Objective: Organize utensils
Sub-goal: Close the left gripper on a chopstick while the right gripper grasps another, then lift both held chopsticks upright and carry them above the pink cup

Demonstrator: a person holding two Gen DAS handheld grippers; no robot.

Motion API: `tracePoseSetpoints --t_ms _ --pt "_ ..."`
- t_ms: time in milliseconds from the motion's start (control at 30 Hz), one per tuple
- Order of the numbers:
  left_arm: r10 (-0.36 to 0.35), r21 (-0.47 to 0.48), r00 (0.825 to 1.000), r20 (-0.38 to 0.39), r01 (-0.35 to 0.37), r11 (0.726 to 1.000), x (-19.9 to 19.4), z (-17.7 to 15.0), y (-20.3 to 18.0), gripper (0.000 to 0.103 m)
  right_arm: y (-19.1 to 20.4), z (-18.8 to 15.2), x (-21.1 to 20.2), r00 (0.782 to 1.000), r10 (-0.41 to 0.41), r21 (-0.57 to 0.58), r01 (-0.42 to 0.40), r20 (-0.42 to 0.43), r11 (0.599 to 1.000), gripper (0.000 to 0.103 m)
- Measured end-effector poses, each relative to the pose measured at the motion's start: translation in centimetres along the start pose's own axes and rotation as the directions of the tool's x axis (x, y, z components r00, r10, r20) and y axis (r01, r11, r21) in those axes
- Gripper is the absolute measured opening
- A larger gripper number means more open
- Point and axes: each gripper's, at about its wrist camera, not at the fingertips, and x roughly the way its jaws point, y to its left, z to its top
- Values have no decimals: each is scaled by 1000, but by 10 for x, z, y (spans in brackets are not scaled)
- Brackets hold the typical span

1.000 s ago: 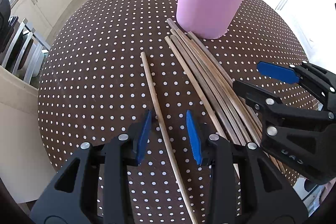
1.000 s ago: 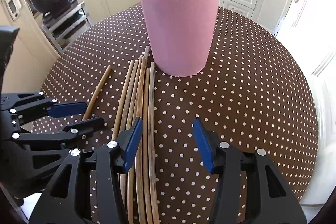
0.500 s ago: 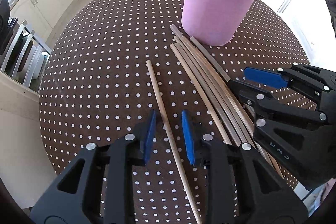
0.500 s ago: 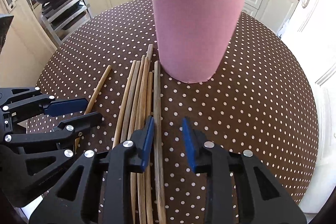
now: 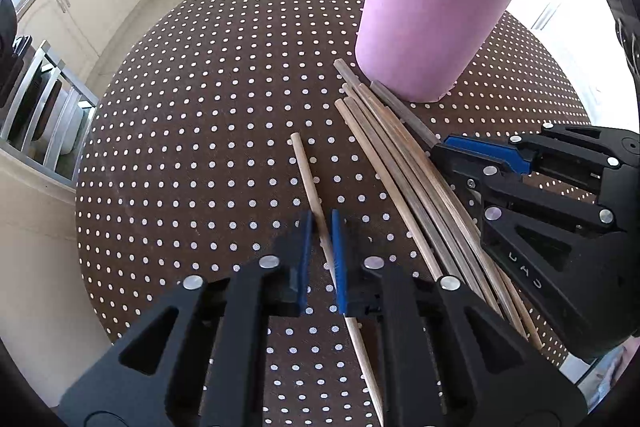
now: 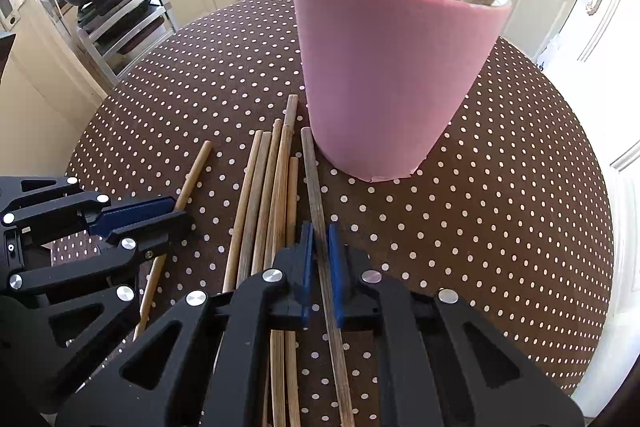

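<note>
Pink cup (image 6: 392,87) beside stick bundle (image 6: 264,195); each gripper (image 5: 320,251) (image 6: 319,263) pinching one stick.

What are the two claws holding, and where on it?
Left gripper pinches the lone stick partway along; right gripper pinches the dark stick partway along.
</note>
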Motion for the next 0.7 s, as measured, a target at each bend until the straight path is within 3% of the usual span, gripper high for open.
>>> tracePoseSetpoints --t_ms 200,467,700 --pt "-6 5 1000 24 6 1000 -4 -1 0 5 -2 -4 -3 1000 27 19 -28 13 999 6" --pt "-48 12 993 108 47 999 -41 -11 6 6 -15 -28 -46 996 51 18 -52 73 998 5" --pt "-108 38 963 246 101 994 -97 -34 3 5 -9 -44 -97 982 61 -9 -60 180 998 5"
